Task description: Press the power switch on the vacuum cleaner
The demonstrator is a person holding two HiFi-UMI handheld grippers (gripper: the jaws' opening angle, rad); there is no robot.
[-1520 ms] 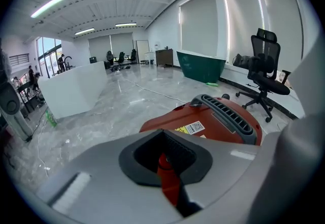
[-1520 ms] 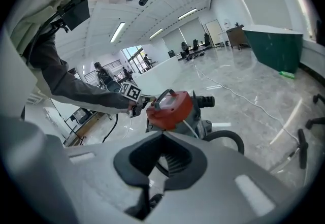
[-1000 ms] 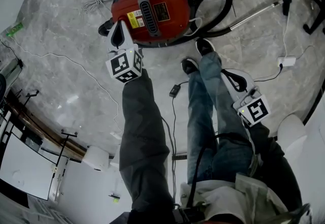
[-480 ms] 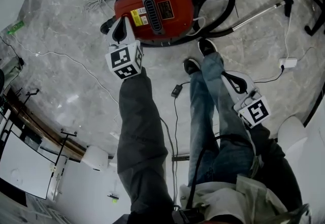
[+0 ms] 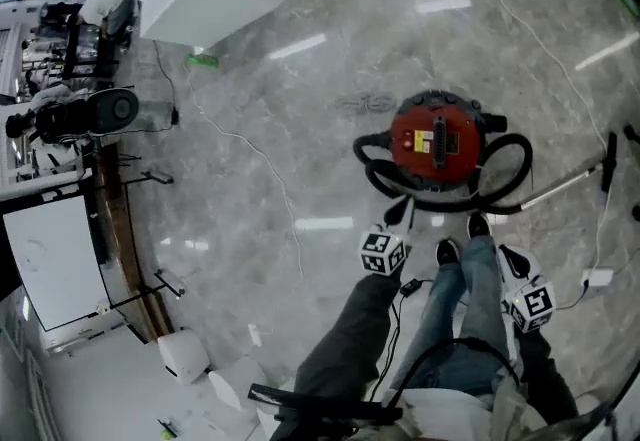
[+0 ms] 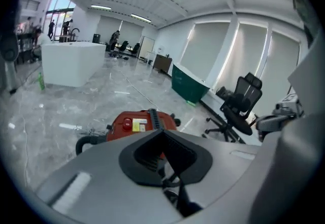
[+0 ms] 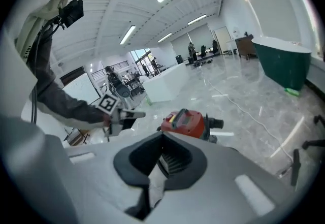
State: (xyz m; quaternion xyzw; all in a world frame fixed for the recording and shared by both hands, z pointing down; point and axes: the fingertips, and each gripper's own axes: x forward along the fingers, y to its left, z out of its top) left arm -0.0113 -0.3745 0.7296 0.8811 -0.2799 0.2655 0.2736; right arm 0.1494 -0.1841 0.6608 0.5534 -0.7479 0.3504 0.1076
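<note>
Head view looks steeply down from high above the floor [image 5: 300, 129]; both gripper views face outward across the hall — all three share the vacuum cleaner [image 5: 436, 141].

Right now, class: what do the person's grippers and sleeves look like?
The left gripper and right gripper are pale grey shells with black lining inside the jaws. Each carries a white cube with black square markers. The left sleeve is dark grey.
</note>
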